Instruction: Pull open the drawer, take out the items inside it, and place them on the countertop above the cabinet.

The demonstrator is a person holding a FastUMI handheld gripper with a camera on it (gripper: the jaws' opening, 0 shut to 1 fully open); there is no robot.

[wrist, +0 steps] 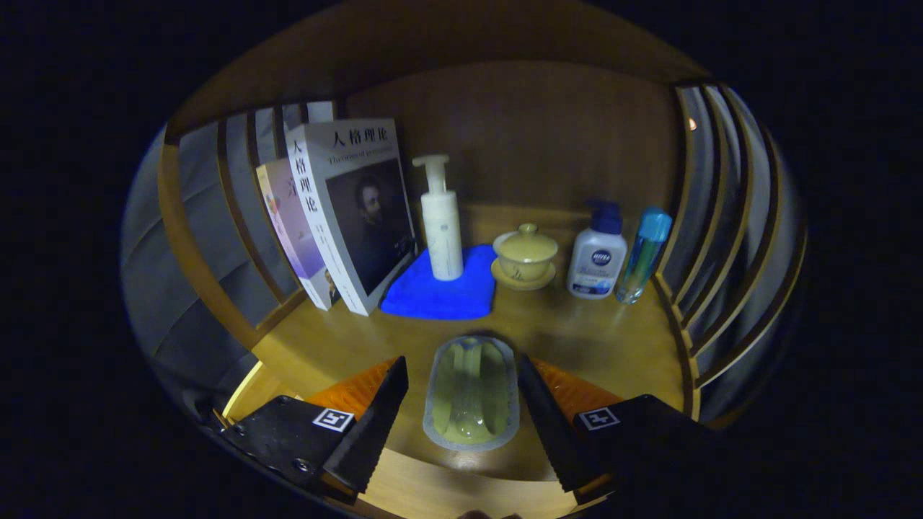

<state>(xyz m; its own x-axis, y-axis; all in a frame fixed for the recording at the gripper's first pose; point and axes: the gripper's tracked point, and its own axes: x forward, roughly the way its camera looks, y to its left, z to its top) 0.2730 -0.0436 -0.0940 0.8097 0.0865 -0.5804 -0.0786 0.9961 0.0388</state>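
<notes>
A flat pack [472,393] with a yellowish-green item sealed under clear plastic lies on the wooden countertop [591,339], near its front edge. My gripper [460,360] is open and the pack sits between the two fingers. The left finger [382,404] stands a little apart from the pack. The right finger [541,404] is at the pack's edge, and I cannot tell whether it touches. A paler wooden edge [447,494] runs below the fingers; whether it belongs to the drawer is unclear.
Beyond the pack, two books [339,209] lean against the slatted left side. A white pump bottle [441,223] stands on a folded blue cloth [440,292]. To the right are a lidded yellow cup on a saucer [525,256], a white lotion bottle [597,256] and a blue-capped bottle [644,256].
</notes>
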